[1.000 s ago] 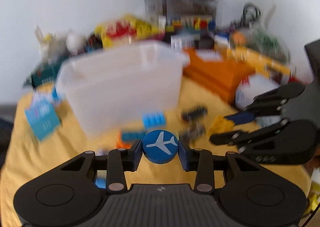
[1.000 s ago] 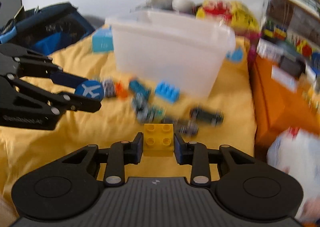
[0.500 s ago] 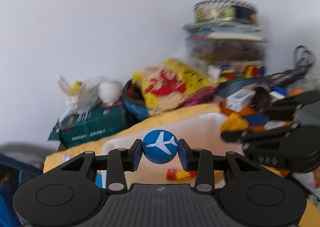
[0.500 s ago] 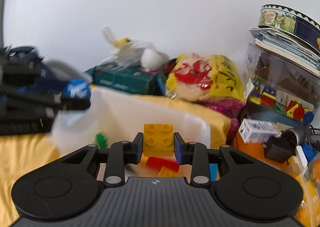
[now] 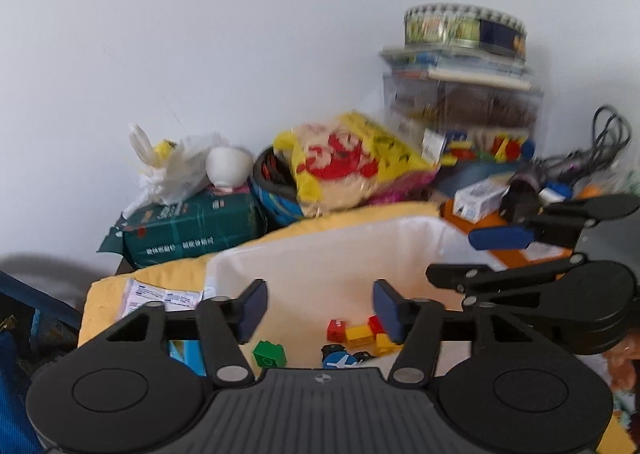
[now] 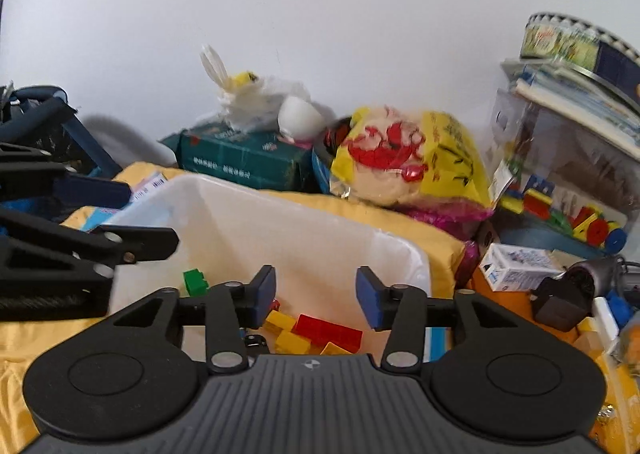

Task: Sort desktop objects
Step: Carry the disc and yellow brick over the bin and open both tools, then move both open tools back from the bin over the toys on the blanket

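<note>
Left gripper (image 5: 318,306) hangs over the white plastic bin (image 5: 320,254), jaws opening w/ nothing between them. The blue airplane disc (image 5: 340,361) lies on the bin floor just below, beside a green brick (image 5: 270,354). Right gripper (image 6: 316,296), also over the bin, jaws opening & empty; yellow bricks (image 6: 286,328) and red bricks (image 6: 328,330) sit directly underneath. Judged: both are releasing toys into the bin to sort them.

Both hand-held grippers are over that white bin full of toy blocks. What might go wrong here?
The left hand-held gripper and right hand-held gripper, jaws opening and empty, hang close together over the white bin; they might knock each other pulling out. Either could also catch the bin's rim and shift it on the yellow cloth.
</note>
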`<state>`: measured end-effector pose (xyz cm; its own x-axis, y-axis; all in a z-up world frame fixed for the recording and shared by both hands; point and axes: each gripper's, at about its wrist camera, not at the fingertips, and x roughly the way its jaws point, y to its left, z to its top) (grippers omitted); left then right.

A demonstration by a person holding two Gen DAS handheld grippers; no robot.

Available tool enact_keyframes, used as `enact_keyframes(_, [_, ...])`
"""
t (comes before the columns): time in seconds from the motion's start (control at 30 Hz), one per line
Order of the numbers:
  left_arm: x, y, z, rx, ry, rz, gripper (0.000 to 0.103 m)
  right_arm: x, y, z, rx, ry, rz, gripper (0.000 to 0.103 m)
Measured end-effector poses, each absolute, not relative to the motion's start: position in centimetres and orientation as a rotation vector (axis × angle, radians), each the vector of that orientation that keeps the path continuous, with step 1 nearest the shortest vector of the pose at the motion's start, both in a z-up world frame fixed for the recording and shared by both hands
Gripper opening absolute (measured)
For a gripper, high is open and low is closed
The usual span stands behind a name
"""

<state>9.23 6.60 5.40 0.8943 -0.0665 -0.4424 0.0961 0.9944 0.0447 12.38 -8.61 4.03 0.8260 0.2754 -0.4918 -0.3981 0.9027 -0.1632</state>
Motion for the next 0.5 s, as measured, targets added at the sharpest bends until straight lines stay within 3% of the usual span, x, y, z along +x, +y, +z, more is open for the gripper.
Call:
enact_keyframes(0.17, [4.0, 6.0, 4.5, 0.063, 0.464, -0.091, 0.073, 8.4, -10.2, 4.2, -0.256, 0.445, 0.395, 0.058])
enact_keyframes(0.33, [-0.1, 6.0, -0.4, 0.026, 0.577, -0.065, 0.074, 4.7, -12.1, 0.6, -0.246, 0.539, 0.393, 0.059])
enact_keyframes(0.5, [-1.4, 5.5, -6.0, -0.006, 0.742, -0.132, 0.074, 2.2, -12.8, -5.4, -0.252, 0.752, 0.44, 0.049])
